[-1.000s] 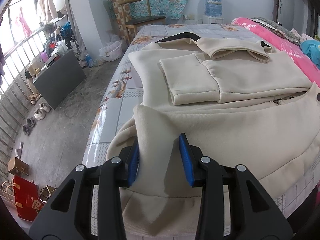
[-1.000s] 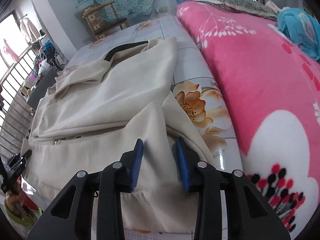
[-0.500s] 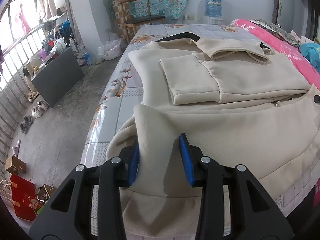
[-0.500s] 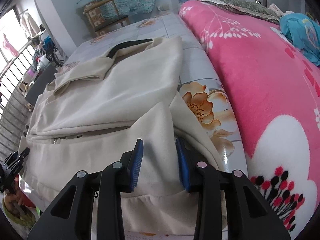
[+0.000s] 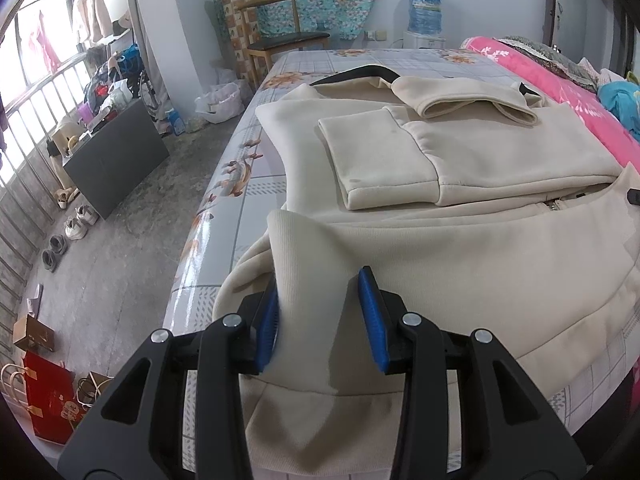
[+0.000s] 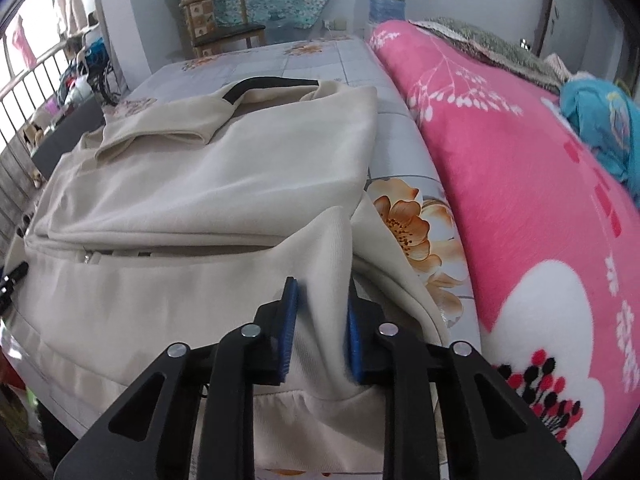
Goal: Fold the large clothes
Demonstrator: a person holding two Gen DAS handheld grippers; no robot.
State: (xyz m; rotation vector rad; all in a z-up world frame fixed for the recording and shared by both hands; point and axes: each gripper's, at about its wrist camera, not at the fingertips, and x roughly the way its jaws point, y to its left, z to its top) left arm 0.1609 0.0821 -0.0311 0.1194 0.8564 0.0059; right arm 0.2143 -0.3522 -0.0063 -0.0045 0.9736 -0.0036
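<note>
A cream zip jacket (image 5: 460, 248) lies across the bed with its sleeves folded over its chest (image 5: 376, 160). My left gripper (image 5: 319, 280) is at the near left hem corner, which rises in a peak between its jaws. The cloth touches the left pad and stands off the right one, so this gripper is open. In the right wrist view the same jacket (image 6: 200, 184) fills the left half. My right gripper (image 6: 321, 284) is at the near right hem corner. Its jaws are closing, and the bunched cloth is pinched between both blue pads.
The bed's floral sheet (image 5: 248, 184) ends at a drop to the concrete floor, where shoes (image 5: 76, 228) and a dark board (image 5: 116, 164) sit. A thick pink blanket (image 6: 520, 184) with a blue garment (image 6: 604, 120) borders the jacket's right side. A wooden chair (image 5: 280, 36) stands beyond the bed.
The right gripper's jaws have narrowed onto the hem corner, and that gripper has rolled and shifted a little. The left gripper and its cloth look the same.
</note>
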